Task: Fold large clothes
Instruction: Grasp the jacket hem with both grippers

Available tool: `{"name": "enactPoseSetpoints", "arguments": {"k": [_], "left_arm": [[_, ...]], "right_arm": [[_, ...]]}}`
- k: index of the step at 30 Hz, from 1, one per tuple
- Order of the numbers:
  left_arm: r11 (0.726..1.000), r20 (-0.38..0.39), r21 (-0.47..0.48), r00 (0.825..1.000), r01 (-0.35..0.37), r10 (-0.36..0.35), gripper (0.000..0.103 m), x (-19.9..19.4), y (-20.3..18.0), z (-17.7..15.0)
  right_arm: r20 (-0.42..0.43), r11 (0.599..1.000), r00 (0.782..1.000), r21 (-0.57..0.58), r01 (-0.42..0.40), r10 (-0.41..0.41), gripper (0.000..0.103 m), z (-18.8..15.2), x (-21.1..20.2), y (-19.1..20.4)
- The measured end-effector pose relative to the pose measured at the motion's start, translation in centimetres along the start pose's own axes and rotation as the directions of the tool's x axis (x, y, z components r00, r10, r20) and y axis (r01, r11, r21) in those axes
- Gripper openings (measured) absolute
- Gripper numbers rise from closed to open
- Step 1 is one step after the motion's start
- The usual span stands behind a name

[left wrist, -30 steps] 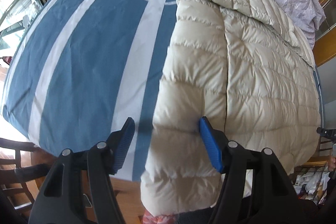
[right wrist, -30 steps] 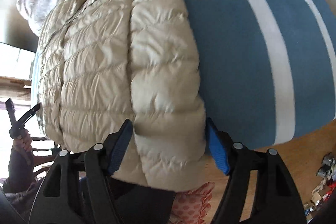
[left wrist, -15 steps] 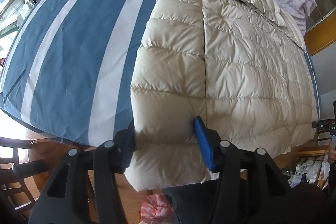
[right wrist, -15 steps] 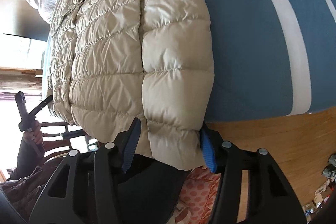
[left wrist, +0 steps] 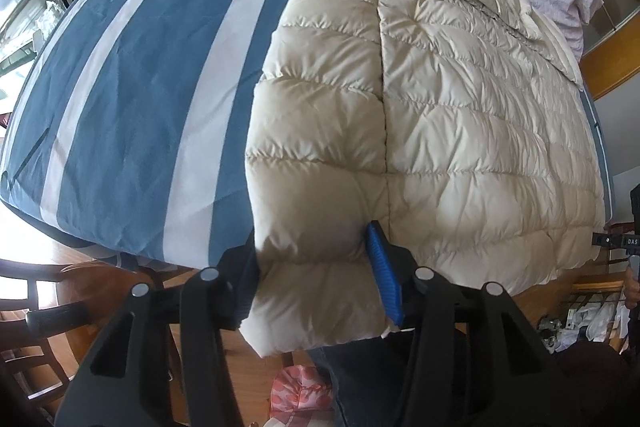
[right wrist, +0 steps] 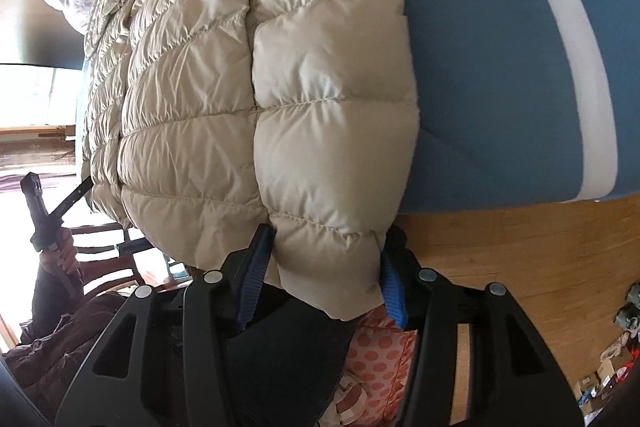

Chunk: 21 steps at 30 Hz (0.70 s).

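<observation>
Puffer jacket (left wrist: 460, 115) lies flat on the striped bed (left wrist: 132, 99), lower half of frame, both sleeves folded in, left tool (left wrist: 316, 275) and right tool (right wrist: 324, 271) each pinching a hem corner, so the main fold is still to do.

Cream jacket (left wrist: 440, 115) — blue-and-white striped sheet (left wrist: 132, 99)

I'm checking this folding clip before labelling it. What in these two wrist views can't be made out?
- Left wrist view: the left pad of the left gripper is hidden behind the jacket hem it pinches.
- Right wrist view: the right gripper and jacket bulk hide the hem's underside.
- Both views: the bed is cut off by the frame edges.
</observation>
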<state>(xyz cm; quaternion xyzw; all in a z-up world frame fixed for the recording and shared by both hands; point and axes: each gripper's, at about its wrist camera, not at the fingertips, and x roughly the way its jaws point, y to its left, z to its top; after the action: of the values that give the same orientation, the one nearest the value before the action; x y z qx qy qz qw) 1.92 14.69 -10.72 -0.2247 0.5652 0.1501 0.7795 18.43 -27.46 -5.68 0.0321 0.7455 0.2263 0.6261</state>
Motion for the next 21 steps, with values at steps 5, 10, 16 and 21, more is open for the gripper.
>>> {"name": "enactPoseSetpoints", "arguments": {"k": [5,10,16,21], "left_arm": [[1.000,0.005,-0.006,1.000,0.011,-0.011,0.039,-0.2,0.1,-0.4],[0.999,0.012,-0.017,1.000,0.029,-0.029,0.021,-0.3,0.2,-0.5],[0.999,0.025,-0.002,0.999,0.033,-0.033,0.009,-0.6,-0.3,-0.3],[1.000,0.043,0.019,0.999,0.019,-0.019,0.005,-0.9,-0.7,-0.4]], "right_arm": [[0.015,1.000,1.000,-0.014,-0.016,0.016,0.023,0.1,0.0,0.9],[0.021,0.998,1.000,-0.059,0.005,-0.004,0.012,0.0,-0.2,2.7],[0.034,0.992,0.998,-0.113,0.048,-0.044,0.010,0.4,-0.9,4.3],[0.054,0.982,0.995,-0.163,0.091,-0.083,0.010,0.6,-1.3,6.3]]}}
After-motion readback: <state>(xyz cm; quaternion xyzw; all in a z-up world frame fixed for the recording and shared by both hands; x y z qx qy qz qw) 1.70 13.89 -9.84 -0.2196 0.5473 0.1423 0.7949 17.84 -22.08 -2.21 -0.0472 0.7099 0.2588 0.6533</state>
